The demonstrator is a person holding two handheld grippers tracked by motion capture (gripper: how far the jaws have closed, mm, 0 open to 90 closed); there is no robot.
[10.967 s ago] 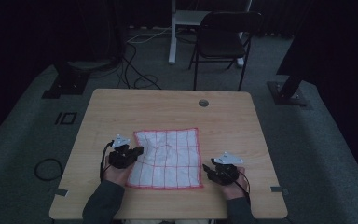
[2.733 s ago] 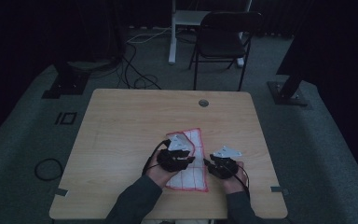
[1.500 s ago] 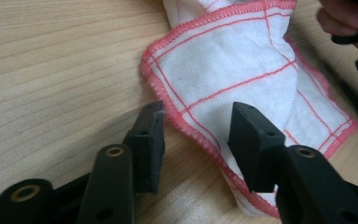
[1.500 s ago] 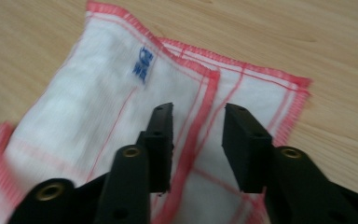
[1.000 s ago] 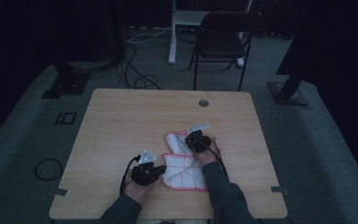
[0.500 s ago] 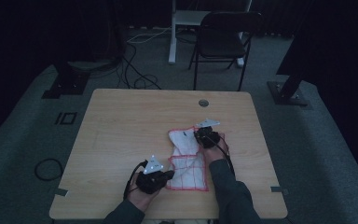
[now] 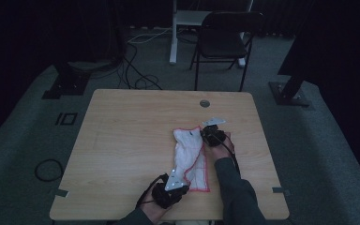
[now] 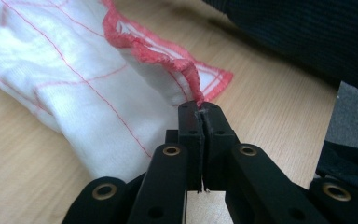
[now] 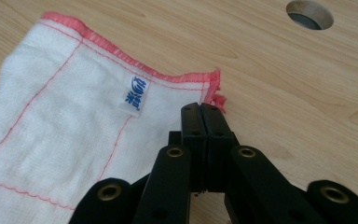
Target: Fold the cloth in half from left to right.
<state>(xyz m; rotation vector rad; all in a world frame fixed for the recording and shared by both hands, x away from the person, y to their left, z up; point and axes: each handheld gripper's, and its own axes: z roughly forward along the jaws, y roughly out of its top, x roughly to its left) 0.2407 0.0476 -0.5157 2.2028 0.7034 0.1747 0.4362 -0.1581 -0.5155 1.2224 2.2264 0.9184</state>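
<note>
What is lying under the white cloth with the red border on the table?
Bare wooden table shows all around the cloth, and nothing pokes out from beneath it. The cloth is folded over itself, so lower layers and the table under it are covered; I cannot tell more.
</note>
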